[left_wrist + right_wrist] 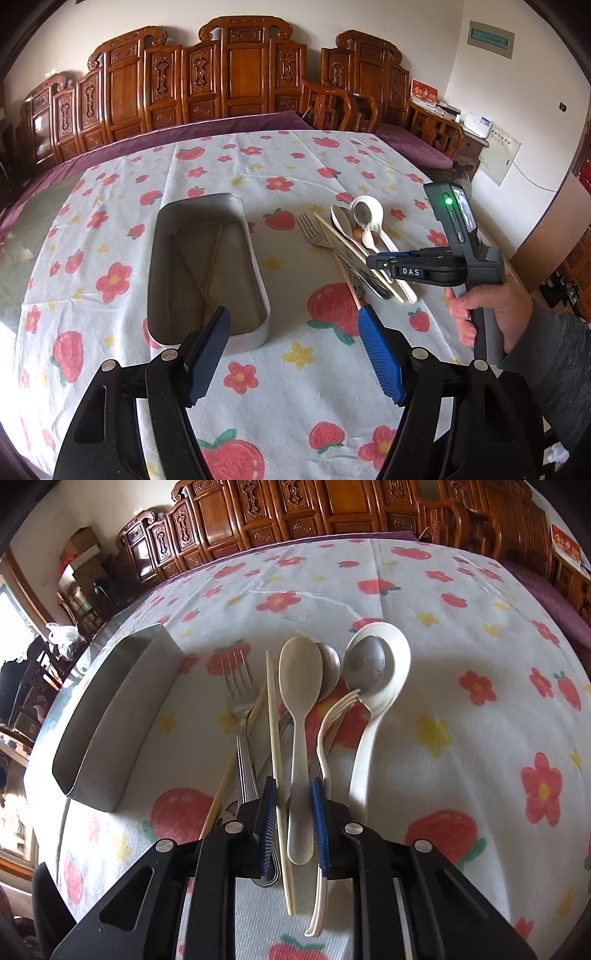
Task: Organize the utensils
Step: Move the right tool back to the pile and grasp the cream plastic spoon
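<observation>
A pile of utensils (351,240) lies on the strawberry tablecloth (280,162): a metal fork (238,686), a pale chopstick (273,720), a cream spoon (299,679), a cream fork (325,731) and a cream soup spoon (399,664) with a metal spoon (365,668) in its bowl. My right gripper (293,805) hovers over the handles, jaws a narrow gap apart. The cream spoon's handle and the chopstick show in the gap, and the pads do not press them. An oblong metal tin (155,280) left of the pile holds two chopsticks (212,258). My left gripper (293,332) stands open near the tin's front end.
A hand (491,306) in a grey sleeve holds the right gripper (369,263) at the right. Carved wooden chairs (240,74) and a purple cushion (221,129) line the far side of the table. The tin's wall (122,716) stands just left of the pile.
</observation>
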